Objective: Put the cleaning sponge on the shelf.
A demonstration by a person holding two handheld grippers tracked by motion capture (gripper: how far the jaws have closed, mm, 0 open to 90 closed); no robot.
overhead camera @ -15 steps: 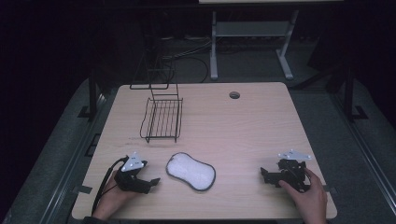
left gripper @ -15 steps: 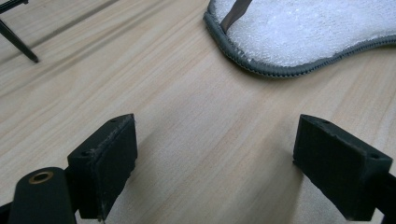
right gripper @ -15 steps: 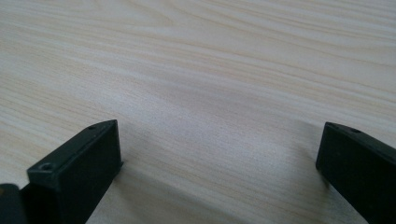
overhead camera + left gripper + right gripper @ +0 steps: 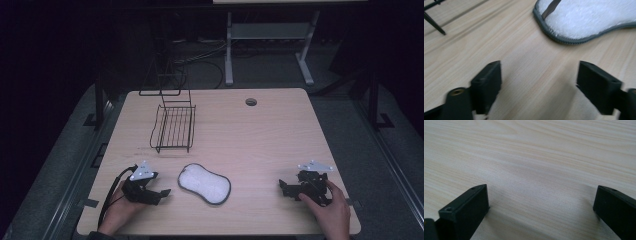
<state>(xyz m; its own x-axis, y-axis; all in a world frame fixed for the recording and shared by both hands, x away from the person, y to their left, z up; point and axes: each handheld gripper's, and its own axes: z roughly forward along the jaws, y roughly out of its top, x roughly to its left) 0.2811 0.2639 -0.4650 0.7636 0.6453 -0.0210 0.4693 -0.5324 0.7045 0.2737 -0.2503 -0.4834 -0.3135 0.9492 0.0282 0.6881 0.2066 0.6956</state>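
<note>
1. black left gripper [image 4: 161, 192] near the table's front left corner in the high view, held in the person's left hand [image 4: 117, 210], jaws pointing right toward the pad; grey three-cornered plate on top, black cable looping off to its left.
2. jaws spread wide in the left gripper view [image 4: 538, 85], nothing between them but bare wood; holding nothing, low over the tabletop; cannot tell whether touching it.
3. white fluffy pad [image 4: 205, 183] with a grey bound edge, lying flat at front centre of the table, just beside the left gripper's tips but apart from them; same pad [image 4: 589, 17] at the top right of the left gripper view, ahead of the jaws, with a dark strap or loop across its upper edge.
4. black right gripper [image 4: 283, 188] near the front right edge, held in the right hand [image 4: 327, 207], pointing left toward the pad and well apart from it; grey plate on top.
5. jaws also spread wide in the right gripper view [image 4: 541, 202], gripping nothing, only pale wood grain ahead of them.
6. black wire basket [image 4: 173, 127] standing on the left far half of the light wooden table [image 4: 270, 145], with a tall wire back frame rising behind it; nothing inside, tabletop visible through the wires. well apart from both grippers.
7. small round grommet hole [image 4: 251, 102] near the table's far edge, right of the basket.
</note>
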